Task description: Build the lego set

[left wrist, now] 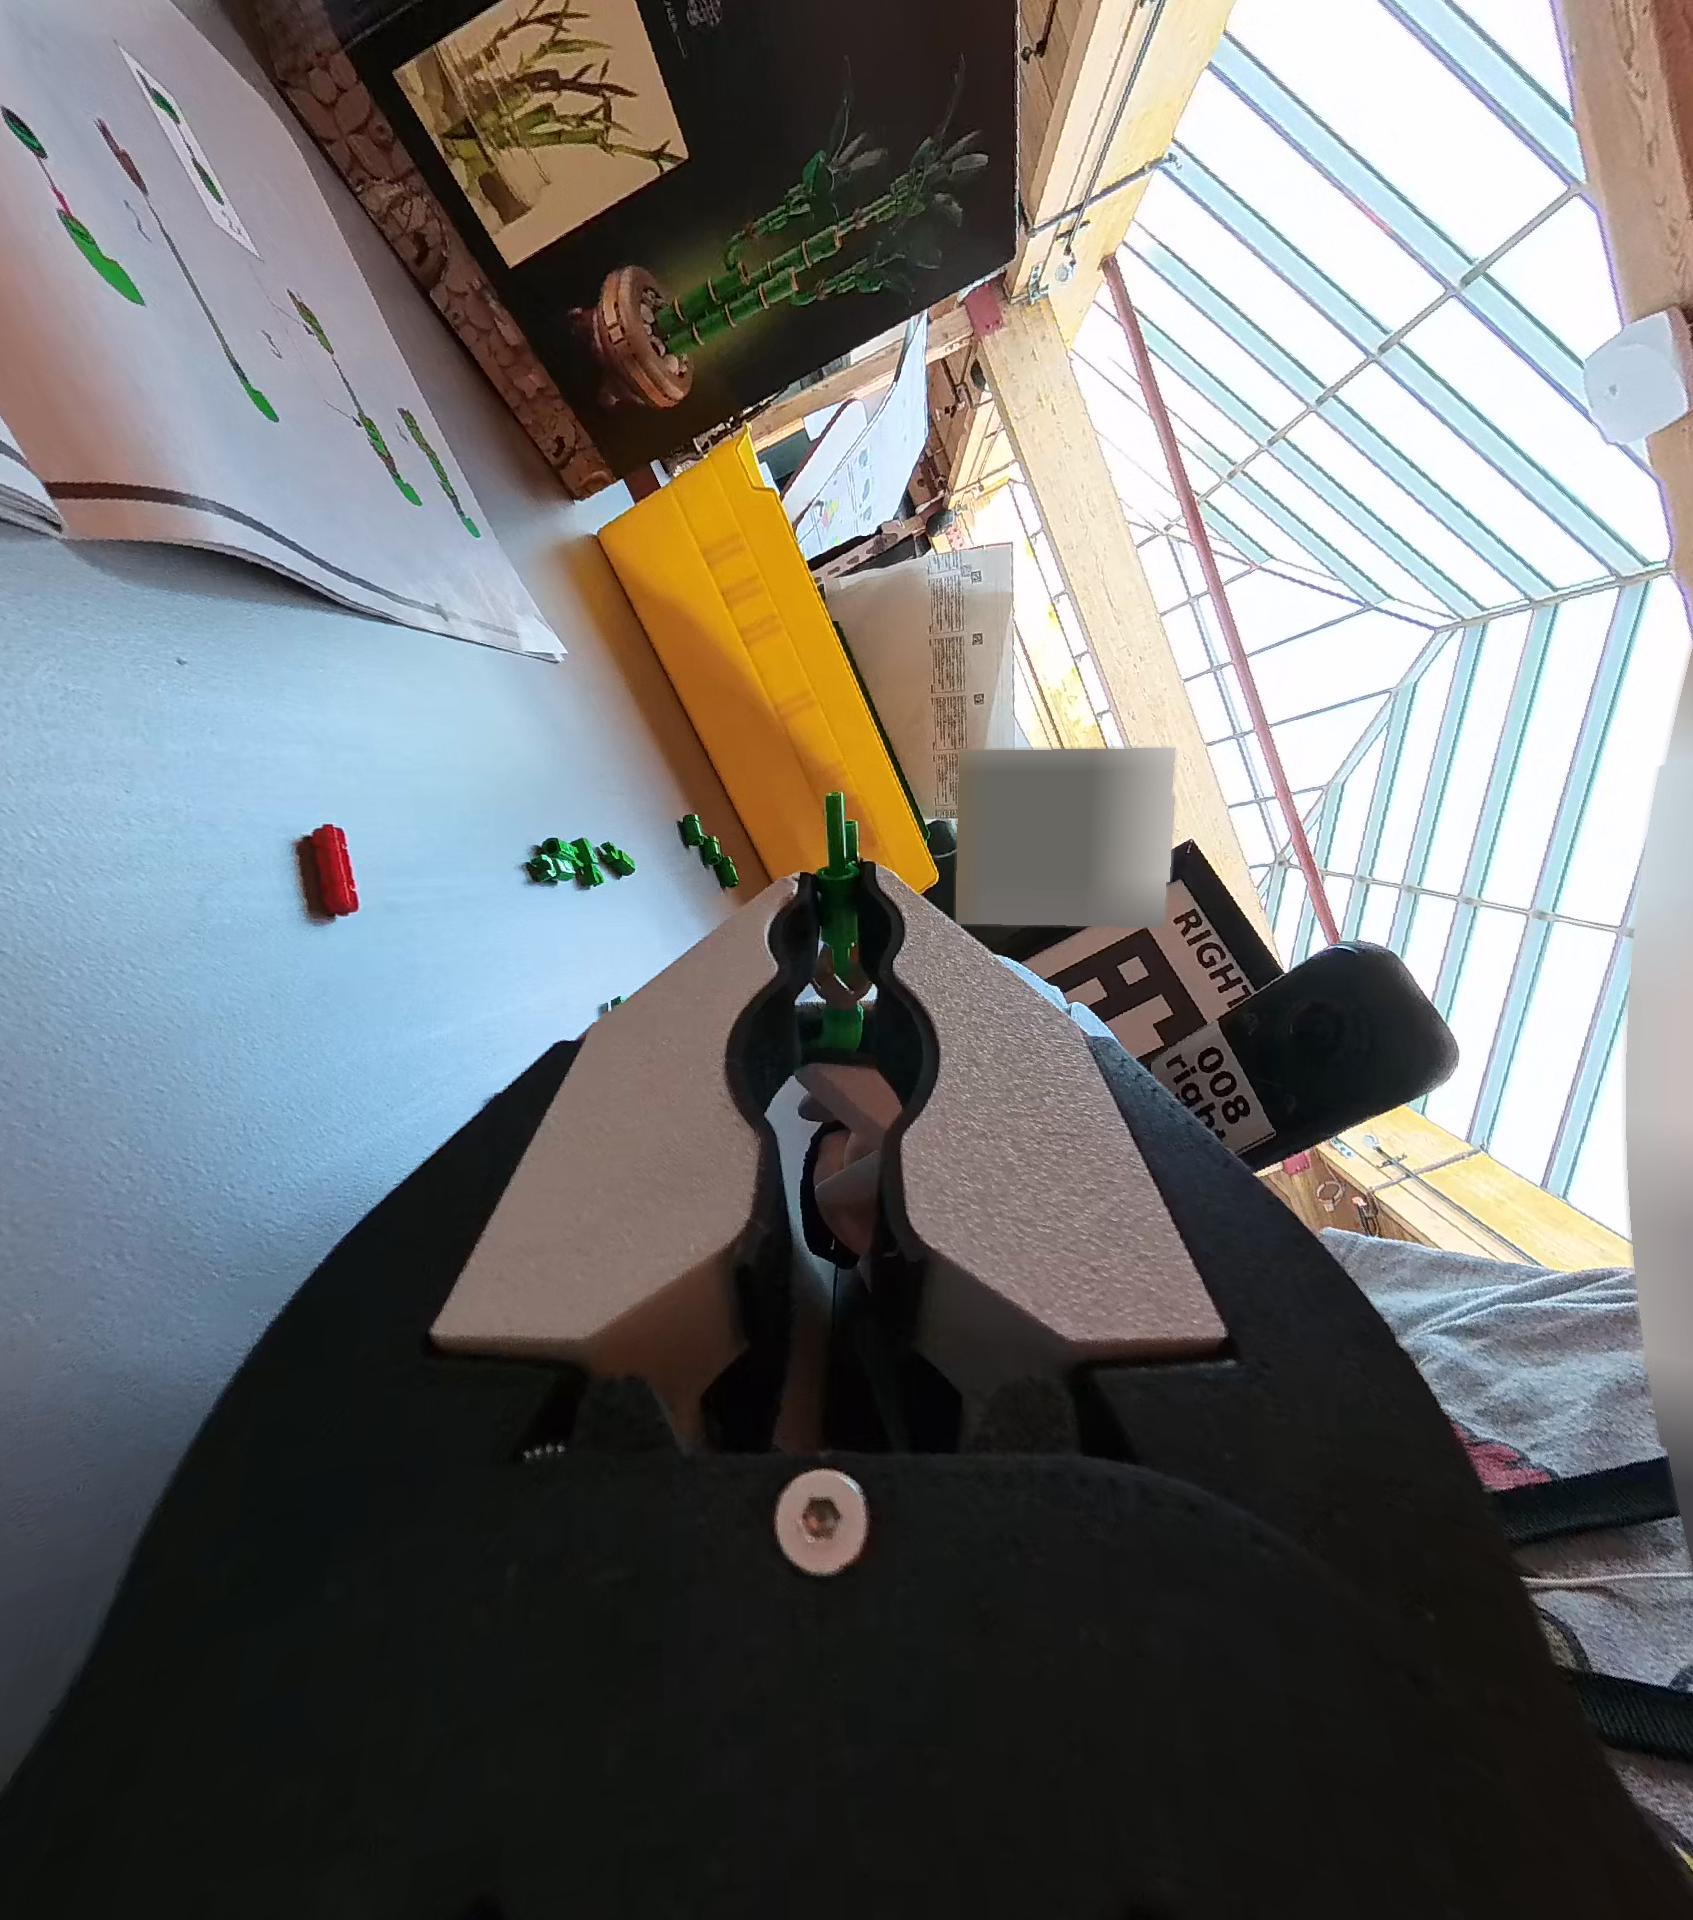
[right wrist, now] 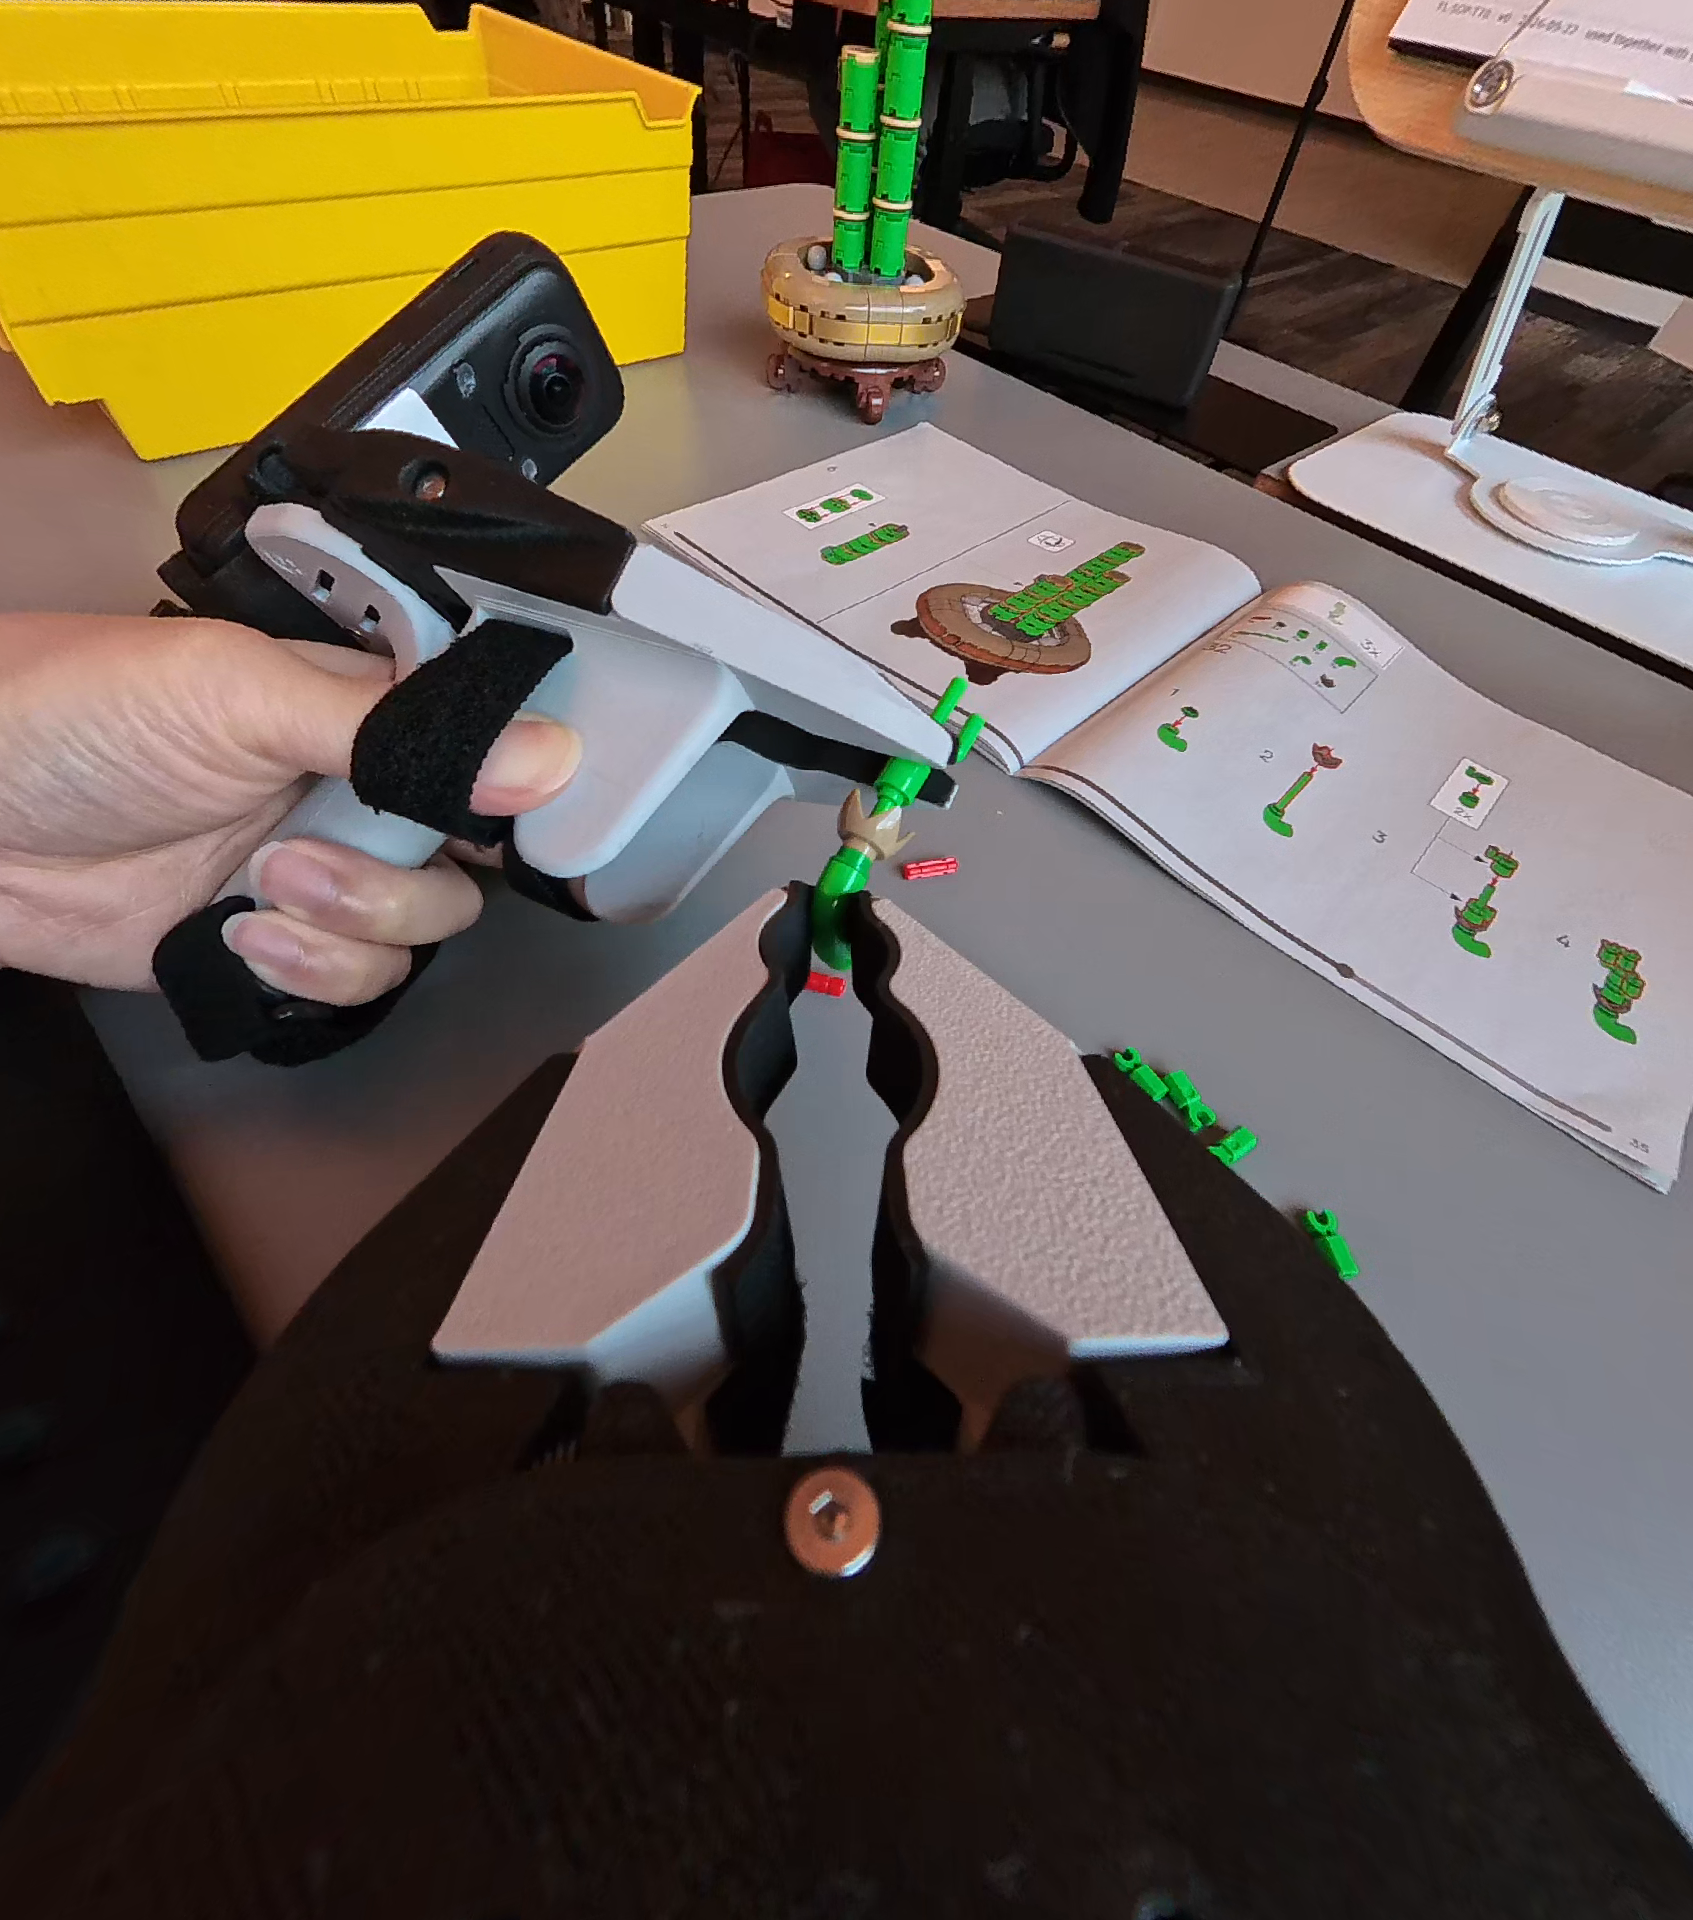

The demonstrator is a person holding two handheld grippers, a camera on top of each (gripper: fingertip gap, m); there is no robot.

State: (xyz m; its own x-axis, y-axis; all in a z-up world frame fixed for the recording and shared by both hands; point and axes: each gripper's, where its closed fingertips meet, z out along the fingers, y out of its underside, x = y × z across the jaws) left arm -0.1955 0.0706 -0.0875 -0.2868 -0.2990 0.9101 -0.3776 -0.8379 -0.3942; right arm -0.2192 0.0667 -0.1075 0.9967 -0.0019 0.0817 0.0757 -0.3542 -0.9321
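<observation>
Broadly, the grey tabletop (right wrist: 1237, 1455) carries a yellow bin (right wrist: 302, 208), an open manual (right wrist: 1237, 748), a potted bamboo model (right wrist: 868, 239), loose green pieces (right wrist: 1185, 1101) and a red piece (right wrist: 930, 868). Above it, a thin green stem (right wrist: 868, 821) with a tan collar spans both grippers: the left gripper (right wrist: 925, 769), held in a hand (right wrist: 94, 790), is clenched on its upper end, just below two small prongs. Lower down, the right gripper (right wrist: 834, 920) is clamped on the stem's curved foot, so the stem slants between the two tips.

Left hand-held gripper (left wrist: 837, 894) and right hand-held gripper (right wrist: 831, 914) both clamped.
</observation>
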